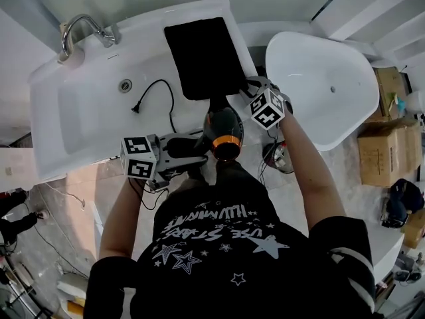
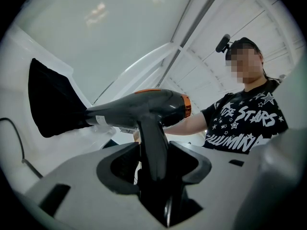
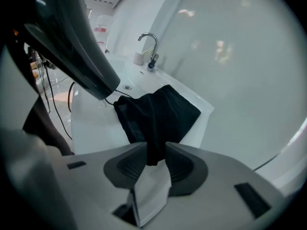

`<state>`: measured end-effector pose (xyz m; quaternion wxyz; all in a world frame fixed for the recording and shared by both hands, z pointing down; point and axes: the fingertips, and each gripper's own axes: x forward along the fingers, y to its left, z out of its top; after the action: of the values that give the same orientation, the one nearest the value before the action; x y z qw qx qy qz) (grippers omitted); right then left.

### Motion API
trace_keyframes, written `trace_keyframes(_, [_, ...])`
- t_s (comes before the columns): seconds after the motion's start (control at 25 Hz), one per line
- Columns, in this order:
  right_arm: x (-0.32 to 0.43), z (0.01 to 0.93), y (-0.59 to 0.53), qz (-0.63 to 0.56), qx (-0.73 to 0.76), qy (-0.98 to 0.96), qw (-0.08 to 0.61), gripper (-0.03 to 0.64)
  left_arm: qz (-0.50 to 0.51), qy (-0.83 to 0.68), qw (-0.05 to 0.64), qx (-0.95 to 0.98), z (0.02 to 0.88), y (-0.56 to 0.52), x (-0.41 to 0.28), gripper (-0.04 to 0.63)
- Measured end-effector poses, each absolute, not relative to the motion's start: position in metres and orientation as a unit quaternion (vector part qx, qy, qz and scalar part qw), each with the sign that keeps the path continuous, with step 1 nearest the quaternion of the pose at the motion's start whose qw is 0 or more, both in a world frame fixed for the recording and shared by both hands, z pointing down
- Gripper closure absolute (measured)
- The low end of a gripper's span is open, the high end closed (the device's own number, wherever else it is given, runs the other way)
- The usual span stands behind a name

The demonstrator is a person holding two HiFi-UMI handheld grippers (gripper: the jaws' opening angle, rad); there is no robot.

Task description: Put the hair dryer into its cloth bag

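In the head view a dark hair dryer with an orange ring hangs over the front of the white washbasin counter. My left gripper is shut on its handle, the barrel lying level across the left gripper view. The black cloth bag lies flat on the counter beyond the nozzle. My right gripper points down at the bag's near right corner. In the right gripper view the bag's edge and a white label sit between its parted jaws, not pinched.
The dryer's black cord and plug lie in the basin, whose faucet stands at its far left. A white bathtub stands to the right, cardboard boxes beyond it. Cables trail on the floor at the left.
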<state>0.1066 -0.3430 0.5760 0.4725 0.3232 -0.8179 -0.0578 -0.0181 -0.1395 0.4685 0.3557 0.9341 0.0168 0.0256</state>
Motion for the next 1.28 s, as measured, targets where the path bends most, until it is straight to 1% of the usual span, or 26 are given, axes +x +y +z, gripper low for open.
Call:
trace_keyframes(0.08, [0.104,0.579,-0.346,-0.066,0.313,-0.820,0.474,0.514,0.026,0.013,0.360,0.933,0.468,-0.141,-0.015,0.387])
trace_keyframes(0.16, [0.104,0.578,-0.350,-0.078,0.314,-0.820,0.471,0.576,0.031,0.008,0.359,0.933,0.469,-0.142,-0.010,0.387])
trace_keyframes(0.2, [0.104,0.578,-0.352,-0.081,0.314,-0.821,0.469,0.586,0.034,0.006,0.358,0.933,0.470,-0.143,-0.008,0.387])
trace_keyframes(0.44, [0.101,0.568,-0.352,-0.069,0.283,-0.848,0.443,0.595,0.050,-0.009,0.356,0.933,0.478,-0.147,0.004,0.387])
trace_keyframes(0.72, [0.095,0.553,-0.355,-0.019,0.251,-0.885,0.391,0.597,0.084,-0.010,0.341,0.936,0.487,-0.153,0.016,0.387])
trace_keyframes(1.0, [0.090,0.545,-0.359,0.009,0.222,-0.905,0.364,0.597,0.128,-0.014,0.309,0.942,0.496,-0.164,0.025,0.387])
trace_keyframes(1.28, [0.091,0.542,-0.359,0.020,0.187,-0.915,0.358,0.597,0.170,-0.018,0.287,0.943,0.506,-0.177,0.037,0.387])
